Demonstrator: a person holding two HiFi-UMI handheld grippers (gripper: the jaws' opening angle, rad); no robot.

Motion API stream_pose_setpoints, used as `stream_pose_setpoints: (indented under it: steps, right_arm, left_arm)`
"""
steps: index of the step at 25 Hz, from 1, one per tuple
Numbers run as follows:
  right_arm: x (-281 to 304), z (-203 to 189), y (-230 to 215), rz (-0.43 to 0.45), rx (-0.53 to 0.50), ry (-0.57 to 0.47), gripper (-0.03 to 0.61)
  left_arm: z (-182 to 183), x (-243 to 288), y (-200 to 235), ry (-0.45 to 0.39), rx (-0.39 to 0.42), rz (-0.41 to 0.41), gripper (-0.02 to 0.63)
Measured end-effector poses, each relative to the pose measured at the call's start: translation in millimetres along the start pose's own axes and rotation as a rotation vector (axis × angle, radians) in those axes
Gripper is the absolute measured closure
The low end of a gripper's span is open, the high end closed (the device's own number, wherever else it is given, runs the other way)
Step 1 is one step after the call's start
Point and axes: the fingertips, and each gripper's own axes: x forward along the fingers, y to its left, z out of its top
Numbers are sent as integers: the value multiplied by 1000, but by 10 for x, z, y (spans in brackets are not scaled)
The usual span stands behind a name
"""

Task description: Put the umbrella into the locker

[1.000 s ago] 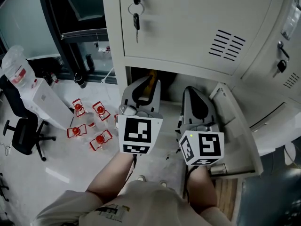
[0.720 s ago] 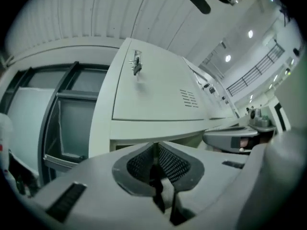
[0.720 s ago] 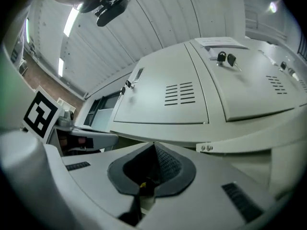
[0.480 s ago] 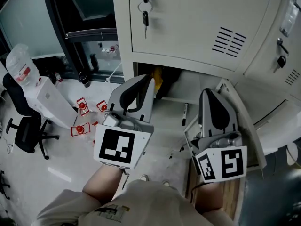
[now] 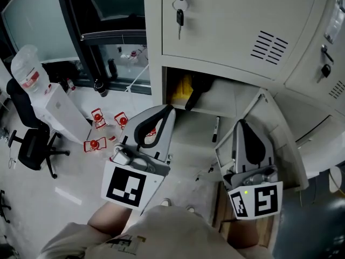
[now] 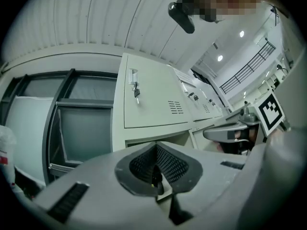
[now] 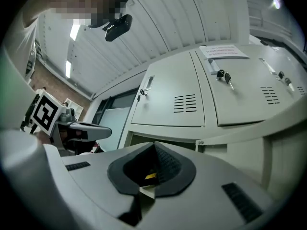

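Grey lockers (image 5: 226, 20) fill the upper frame, the umbrella (image 5: 182, 88) inside the open one, black end outward, left hand-held gripper (image 5: 169, 109) and right hand-held gripper (image 5: 241, 124) closed, empty.

The locker (image 5: 215, 20) looks smooth, matt painted metal; the floor (image 5: 70, 182) glossy.

- I see the yellow-and-black folded umbrella (image 5: 184, 88) lying in the open lower compartment (image 5: 232, 99) of the beige metal locker bank (image 5: 226, 15), at the compartment's left end.
- The compartment's metal door (image 5: 277, 139) swings out on the right.
- A dark key (image 5: 179, 16) hangs from the closed door above.
- My left claw (image 5: 166, 111) sits before the compartment, below the umbrella.
- My right claw (image 5: 241, 125) is right of it, just beside the door.
- A black marker pen (image 5: 215, 128) lies between the claws.
- Left of the lockers, a cluster of small red-and-white items (image 5: 102, 134) sits on the floor, with a black office chair (image 5: 29, 144) farther left.
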Motion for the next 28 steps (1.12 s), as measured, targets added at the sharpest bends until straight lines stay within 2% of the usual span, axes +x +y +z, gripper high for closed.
stream_pose_setpoints:
  steps: [4, 10, 15, 20, 23, 25, 28]
  right_arm:
    - [-81, -115, 119, 29, -12, 21, 572]
    - [-210, -278, 175, 20, 17, 14, 572]
    - [-273, -498, 202, 28, 33, 62, 572]
    - [-329, -698, 240, 35, 45, 105, 572]
    - [-345, -749, 251, 33, 14, 118, 572]
    - [-342, -787, 274, 51, 34, 127, 572]
    - [-342, -837, 280, 59, 55, 139, 572]
  left_arm:
    - [-186, -98, -10, 32, 13, 3, 606]
    - [-466, -200, -91, 77, 4, -5, 606]
    - [-640, -298, -83, 89, -27, 7, 606]
    - [-889, -348, -138, 142, -38, -5, 606]
    - [-975, -351, -177, 164, -53, -12, 606]
    - [-1008, -345, -194, 174, -77, -22, 606]
    - [-1031, -338, -227, 187, -63, -40, 606]
